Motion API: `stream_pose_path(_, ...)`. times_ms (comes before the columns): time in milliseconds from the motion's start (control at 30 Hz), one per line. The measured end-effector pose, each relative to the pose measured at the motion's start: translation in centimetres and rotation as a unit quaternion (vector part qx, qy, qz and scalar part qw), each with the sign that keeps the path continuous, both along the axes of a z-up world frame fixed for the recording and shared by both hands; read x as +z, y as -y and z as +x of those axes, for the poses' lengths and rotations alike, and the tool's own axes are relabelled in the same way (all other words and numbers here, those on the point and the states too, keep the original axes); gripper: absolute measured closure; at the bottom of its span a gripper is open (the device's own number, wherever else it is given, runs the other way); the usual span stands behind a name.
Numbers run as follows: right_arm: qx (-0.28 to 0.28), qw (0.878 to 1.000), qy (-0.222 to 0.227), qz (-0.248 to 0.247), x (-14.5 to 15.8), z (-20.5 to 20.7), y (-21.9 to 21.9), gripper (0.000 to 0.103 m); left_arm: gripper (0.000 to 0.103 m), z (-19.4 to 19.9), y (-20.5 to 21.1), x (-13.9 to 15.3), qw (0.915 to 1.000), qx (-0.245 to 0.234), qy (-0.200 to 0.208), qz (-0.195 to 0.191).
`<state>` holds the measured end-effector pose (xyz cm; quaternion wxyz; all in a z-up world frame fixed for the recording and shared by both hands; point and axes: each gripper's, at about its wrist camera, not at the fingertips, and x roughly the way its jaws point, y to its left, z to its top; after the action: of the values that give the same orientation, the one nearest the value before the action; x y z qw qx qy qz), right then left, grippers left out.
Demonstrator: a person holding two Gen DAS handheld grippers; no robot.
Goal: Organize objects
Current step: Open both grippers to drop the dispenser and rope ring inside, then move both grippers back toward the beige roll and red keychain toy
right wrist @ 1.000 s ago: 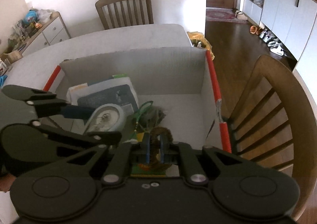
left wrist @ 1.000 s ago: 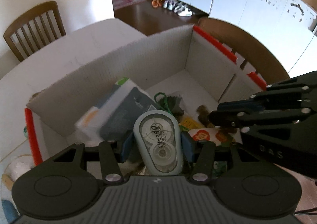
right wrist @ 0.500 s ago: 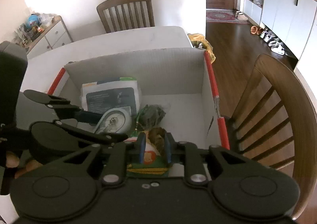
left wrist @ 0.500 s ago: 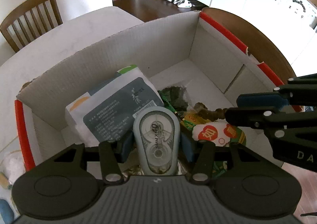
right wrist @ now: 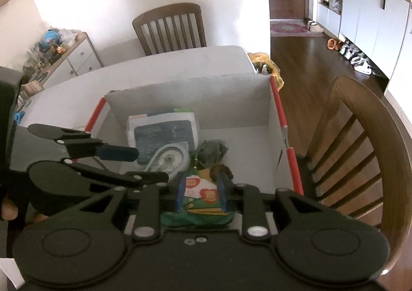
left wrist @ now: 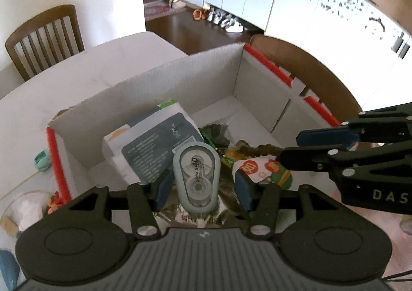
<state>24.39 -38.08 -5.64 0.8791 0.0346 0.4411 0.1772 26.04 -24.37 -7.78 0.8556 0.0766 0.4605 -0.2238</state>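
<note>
1. Two handheld grippers hang over an open cardboard box [left wrist: 154,90] with red-taped edges, which stands on a white tabletop [left wrist: 85,69].
2. Left gripper [left wrist: 203,185]: its blue-padded fingers [left wrist: 162,188] are spread apart, with a gap on both sides of a pale blue correction tape dispenser [left wrist: 197,177] that sits between them. Whether the dispenser rests on the box contents cannot be told.
3. Right gripper [right wrist: 200,194]: its fingers [right wrist: 181,193] are apart and frame a green, white and red snack packet [right wrist: 202,198] lying in the box. Whether they press on it cannot be told.
4. Inside the box, toward its left side, a white packet with a dark grey label [right wrist: 163,133] leans over other flat packages.
5. A dark green bundle [right wrist: 212,150] lies near the box's middle, just beyond the snack packet.
6. Outside the box on the left, a small mint-green object [left wrist: 42,159] lies on the tabletop.
7. One wooden chair [right wrist: 171,28] stands at the far side of the tabletop, and another wooden chair [right wrist: 360,141] stands close by the box's right wall.
</note>
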Motion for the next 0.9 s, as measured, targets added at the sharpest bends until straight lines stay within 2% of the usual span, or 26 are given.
stream_pose_path(500,0.018,0.999,0.031,-0.005,2.5,-3.1,-3.7,0.067,0.051,-4.3,-5.4,3.9,0.9979,0.026,0.043,-0.041)
stream_pose_path(667,0.019,0.999,0.030,0.001,2.9,-3.7,-5.4,0.062,0.050,-5.1,-7.9,4.5,0.9971,0.033,0.038,-0.056)
stream_pose_path(700,0.020,0.999,0.030,0.003,3.0,-3.8,-5.8,0.061,0.050,-5.4,-8.5,4.6,0.9969,0.035,0.040,-0.058)
stream_pose_path(767,0.022,0.999,0.031,0.004,3.1,-4.1,-6.7,0.059,0.042,-5.9,-9.6,4.9,0.9964,0.039,0.043,-0.062)
stream_pose_path(900,0.028,0.999,0.035,0.008,3.4,-4.8,-8.7,0.050,0.042,-6.9,-12.1,5.4,0.9953,0.049,0.052,-0.065)
